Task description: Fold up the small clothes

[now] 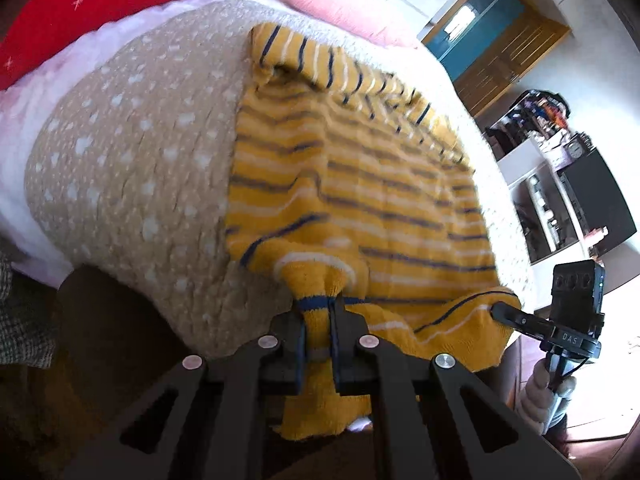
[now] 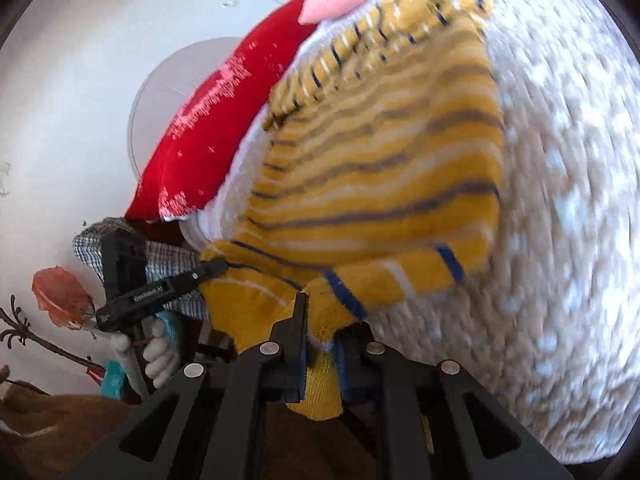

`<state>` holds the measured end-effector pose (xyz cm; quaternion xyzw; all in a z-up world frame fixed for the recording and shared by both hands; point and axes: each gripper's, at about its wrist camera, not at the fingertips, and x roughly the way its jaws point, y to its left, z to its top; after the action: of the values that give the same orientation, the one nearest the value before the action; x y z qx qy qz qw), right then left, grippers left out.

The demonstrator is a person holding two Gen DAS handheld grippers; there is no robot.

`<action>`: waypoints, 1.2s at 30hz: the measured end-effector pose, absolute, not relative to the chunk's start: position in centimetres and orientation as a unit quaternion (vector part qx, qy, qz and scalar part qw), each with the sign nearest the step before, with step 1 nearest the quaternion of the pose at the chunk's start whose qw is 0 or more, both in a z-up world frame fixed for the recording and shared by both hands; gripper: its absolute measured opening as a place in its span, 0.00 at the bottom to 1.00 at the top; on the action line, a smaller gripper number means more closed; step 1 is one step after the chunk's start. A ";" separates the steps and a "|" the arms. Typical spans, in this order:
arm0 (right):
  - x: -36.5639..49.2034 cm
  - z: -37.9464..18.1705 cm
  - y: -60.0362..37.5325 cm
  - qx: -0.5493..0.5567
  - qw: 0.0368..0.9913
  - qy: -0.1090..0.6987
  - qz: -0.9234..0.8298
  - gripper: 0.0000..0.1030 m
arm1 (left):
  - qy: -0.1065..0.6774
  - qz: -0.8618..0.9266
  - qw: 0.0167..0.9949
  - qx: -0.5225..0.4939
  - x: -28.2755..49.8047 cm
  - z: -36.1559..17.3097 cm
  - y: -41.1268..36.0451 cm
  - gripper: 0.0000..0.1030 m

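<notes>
A yellow knit sweater (image 1: 360, 184) with blue and white stripes lies spread on a beige dotted blanket (image 1: 132, 168). My left gripper (image 1: 318, 320) is shut on the sweater's near hem, the cloth bunched between its jaws. My right gripper (image 2: 322, 320) is shut on another part of the same near hem (image 2: 320, 380). The sweater (image 2: 380, 168) stretches away from both grippers toward the pillows. The right gripper also shows at the right of the left wrist view (image 1: 500, 312), and the left gripper shows at the left of the right wrist view (image 2: 220, 266), each pinching the hem.
A red pillow (image 1: 120, 4) and a pink pillow (image 1: 340, 4) lie at the bed's far end. A wooden door (image 1: 496, 44) and shelves with clutter (image 1: 552, 184) stand to the right. A checked cloth (image 2: 92, 252) lies at the bed's left edge.
</notes>
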<state>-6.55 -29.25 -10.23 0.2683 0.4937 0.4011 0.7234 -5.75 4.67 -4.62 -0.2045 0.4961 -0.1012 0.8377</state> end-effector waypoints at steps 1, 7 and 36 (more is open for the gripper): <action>-6.0 -9.5 -29.1 0.268 0.730 0.484 0.401 0.13 | 0.487 -0.105 0.841 -0.211 -4.9 -3.9 4.9 0.09; -0.8 -5.0 -28.7 0.274 0.766 0.429 0.392 0.13 | 0.450 -0.100 0.857 -0.233 1.6 -0.6 6.2 0.09; 26.9 -13.2 -35.6 0.587 0.680 0.385 0.212 0.65 | 0.416 -0.084 0.738 -0.524 28.0 -6.8 13.6 0.45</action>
<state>26.95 -35.59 -13.17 0.5867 0.3850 0.2122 0.6801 28.01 13.63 -6.82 -0.5240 0.4165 -0.0836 0.7382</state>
